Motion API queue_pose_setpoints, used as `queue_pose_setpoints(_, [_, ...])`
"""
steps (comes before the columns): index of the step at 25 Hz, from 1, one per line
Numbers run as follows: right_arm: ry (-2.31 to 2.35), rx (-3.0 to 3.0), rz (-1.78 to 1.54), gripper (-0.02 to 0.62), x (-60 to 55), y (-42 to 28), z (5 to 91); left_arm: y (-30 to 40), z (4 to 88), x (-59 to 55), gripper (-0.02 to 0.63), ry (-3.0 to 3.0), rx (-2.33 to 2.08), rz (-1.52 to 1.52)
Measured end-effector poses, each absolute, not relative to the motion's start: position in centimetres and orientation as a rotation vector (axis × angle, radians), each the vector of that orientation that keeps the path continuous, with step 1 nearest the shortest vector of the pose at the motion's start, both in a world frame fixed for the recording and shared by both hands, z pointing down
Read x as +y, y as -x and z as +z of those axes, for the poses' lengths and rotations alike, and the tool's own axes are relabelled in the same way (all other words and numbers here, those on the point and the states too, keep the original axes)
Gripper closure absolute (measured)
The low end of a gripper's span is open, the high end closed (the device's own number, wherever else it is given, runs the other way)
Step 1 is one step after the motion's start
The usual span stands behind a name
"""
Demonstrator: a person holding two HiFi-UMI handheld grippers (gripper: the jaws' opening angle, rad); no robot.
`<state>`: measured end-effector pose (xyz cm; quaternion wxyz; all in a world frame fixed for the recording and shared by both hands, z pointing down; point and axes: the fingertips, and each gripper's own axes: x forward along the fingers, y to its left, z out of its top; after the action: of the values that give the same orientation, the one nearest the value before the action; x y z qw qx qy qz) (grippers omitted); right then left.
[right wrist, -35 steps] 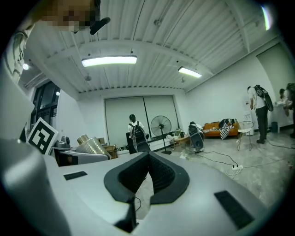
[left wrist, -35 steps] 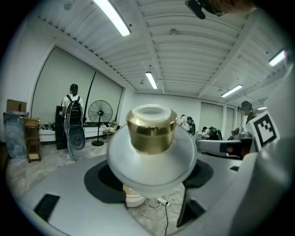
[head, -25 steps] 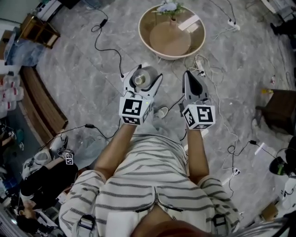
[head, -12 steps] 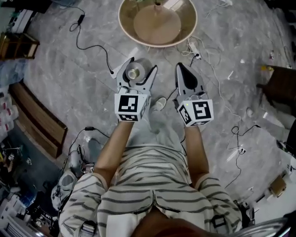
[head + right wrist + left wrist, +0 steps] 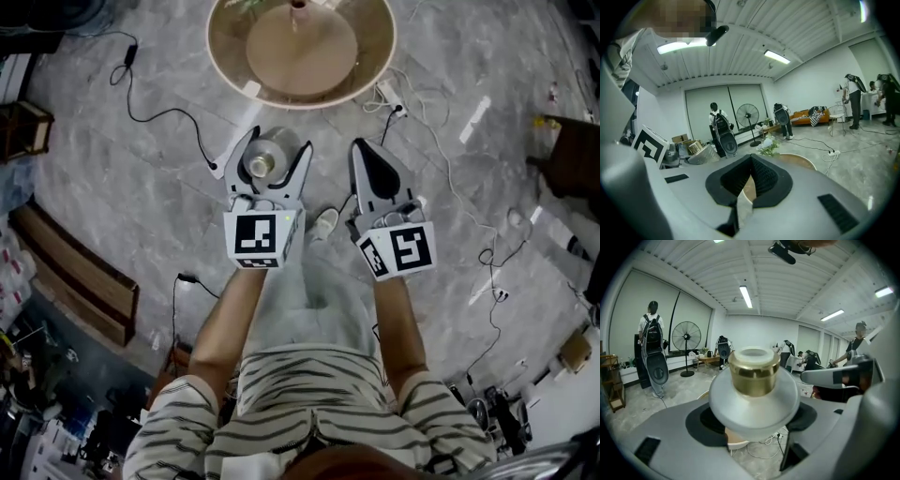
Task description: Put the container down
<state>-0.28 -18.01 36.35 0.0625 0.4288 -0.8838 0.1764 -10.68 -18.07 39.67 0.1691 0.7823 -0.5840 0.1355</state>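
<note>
Snugly in left claw: container

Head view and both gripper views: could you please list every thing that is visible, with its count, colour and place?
container: one, frosted white with gold collar, held in the left gripper
round table: one, beige, top of the head view, on the floor
flowers: one bunch, white, on the table
standing fan: one, black, far across the room
power strip: one, white, floor beside the table
cables: several, black and white, across the grey floor
people: several, far across the room
left gripper: one, grey, shut on the container
right gripper: one, grey, jaws together, empty
forearms: two, bare, behind the grippers
</note>
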Motion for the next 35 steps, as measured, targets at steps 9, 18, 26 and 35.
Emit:
queue_pose_setpoints(9, [-1.346,-2.604,0.588,0.588,-21.9,-0.6,44.0,10.4,46.7,-22.9,0.276,-2.217,-1.636,0.412])
queue_pose_setpoints(18, [-1.380,-2.539,0.632,0.588,-23.4,-1.9,50.0,9.7,53.4,-26.1,0.276,-2.219,-1.607,0.469])
queue_pose_setpoints(26, [-1.381,-2.509,0.669,0.588,-23.0,-1.9,53.5,9.0,59.0,-28.0,0.276,-2.239,-1.582,0.518])
queue_pose_setpoints(35, [-1.401,-2.479,0.712,0.588,-23.1,-2.4,56.6,8.0,64.2,-30.4,0.276,-2.250,-1.562,0.578])
